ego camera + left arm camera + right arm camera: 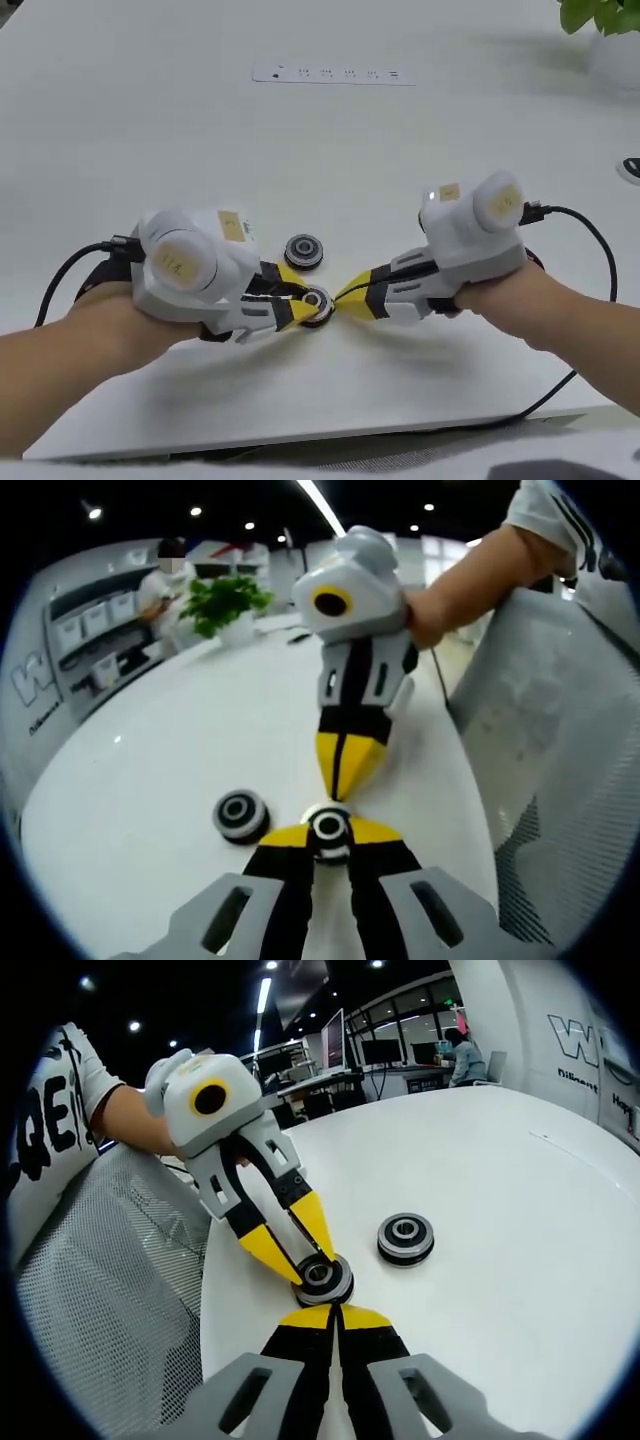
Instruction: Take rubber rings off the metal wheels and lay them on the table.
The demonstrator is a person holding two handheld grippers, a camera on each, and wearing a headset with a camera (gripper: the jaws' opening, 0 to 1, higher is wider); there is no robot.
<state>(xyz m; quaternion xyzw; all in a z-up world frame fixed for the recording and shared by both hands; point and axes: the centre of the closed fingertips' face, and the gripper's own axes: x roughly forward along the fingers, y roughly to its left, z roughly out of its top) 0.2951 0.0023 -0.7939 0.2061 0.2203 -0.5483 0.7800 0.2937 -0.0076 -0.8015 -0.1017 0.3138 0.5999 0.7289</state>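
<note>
A small metal wheel (316, 303) with a black rubber ring sits on the white table (200, 130), and my left gripper (303, 303) is shut on it from the left. In the left gripper view the yellow fingertips clamp this wheel (328, 832) on both sides. My right gripper (342, 294) comes in from the right, jaws shut, its tip against the wheel's rim (324, 1279). I cannot tell if it pinches the ring. A second wheel (304, 251) with its black ring lies flat just behind, also seen as a wheel (406, 1238) in the right gripper view.
A white power strip (333, 74) lies at the table's far side and a green plant (600, 14) stands at the far right corner. Black cables (590, 300) trail from both grippers. The table's near edge (330, 440) runs just below my arms.
</note>
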